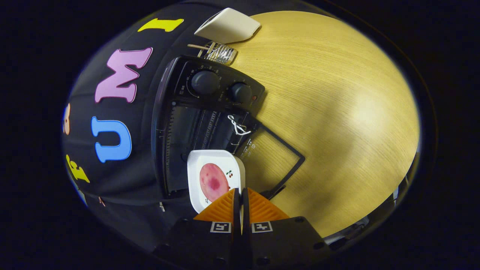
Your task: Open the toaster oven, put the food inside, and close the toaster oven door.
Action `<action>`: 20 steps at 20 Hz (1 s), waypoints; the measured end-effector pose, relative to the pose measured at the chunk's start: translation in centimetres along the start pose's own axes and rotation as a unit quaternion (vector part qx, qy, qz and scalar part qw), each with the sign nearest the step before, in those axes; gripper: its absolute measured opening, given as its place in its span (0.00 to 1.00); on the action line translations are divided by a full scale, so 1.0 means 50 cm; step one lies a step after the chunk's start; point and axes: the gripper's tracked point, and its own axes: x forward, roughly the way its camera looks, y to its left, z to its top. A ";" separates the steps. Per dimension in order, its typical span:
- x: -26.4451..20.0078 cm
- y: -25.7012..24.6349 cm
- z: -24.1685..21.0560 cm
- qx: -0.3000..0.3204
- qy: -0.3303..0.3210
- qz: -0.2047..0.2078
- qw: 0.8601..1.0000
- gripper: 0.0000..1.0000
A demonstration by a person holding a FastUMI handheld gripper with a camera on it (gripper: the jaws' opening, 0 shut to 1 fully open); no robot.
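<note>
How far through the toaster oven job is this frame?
Done: the oven door is open. In hand: the tongs are shut on the plate rim, holding the food at the oven mouth. Left: slide it in, release, close the door.
</note>
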 end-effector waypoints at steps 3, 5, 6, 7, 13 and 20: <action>0.036 0.030 0.002 0.034 -0.035 -0.010 0.999 0.05; 0.057 0.048 0.001 0.075 -0.051 -0.013 0.996 0.05; 0.068 0.054 0.002 0.095 -0.059 -0.017 0.994 0.05; 0.077 0.059 0.007 0.113 -0.070 -0.020 0.991 0.05; 0.117 0.069 0.043 0.183 -0.134 -0.046 0.973 0.05; 0.150 0.092 0.059 0.209 -0.153 -0.045 0.965 0.05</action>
